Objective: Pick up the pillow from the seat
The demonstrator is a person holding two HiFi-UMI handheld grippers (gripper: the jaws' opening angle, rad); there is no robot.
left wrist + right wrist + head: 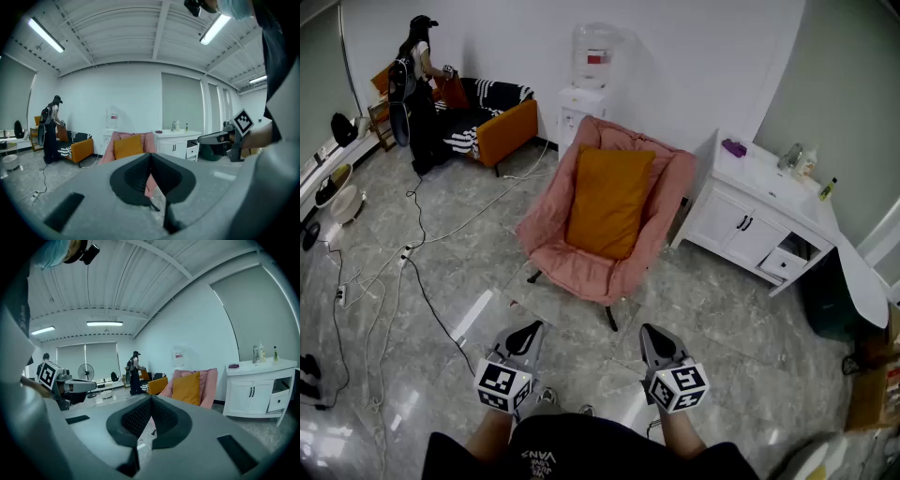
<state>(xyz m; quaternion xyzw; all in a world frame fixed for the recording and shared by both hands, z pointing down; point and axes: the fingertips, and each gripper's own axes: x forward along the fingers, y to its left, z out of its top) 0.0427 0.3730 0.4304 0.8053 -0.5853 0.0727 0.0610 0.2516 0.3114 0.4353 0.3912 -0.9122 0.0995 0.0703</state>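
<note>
The pillow [607,202] is orange and square. It leans upright against the back of the pink chair [581,270], at 12 o'clock from both grippers and well apart from them. It looks soft and light, with a cloth cover that should not slip, so it will probably sag and fold if pinched at one point. A top corner or the upper edge looks the best hold, perhaps one gripper per corner at 11 and 1 o'clock.

The left gripper [525,330] and right gripper [654,336] both have their jaws pressed together with nothing between them.

The pillow's back is hidden, and so is how deep its lower edge sits in the seat fold. In the left gripper view the gripper's own body cuts off its bottom. A white cabinet [741,230] stands at 2 o'clock of the chair.
</note>
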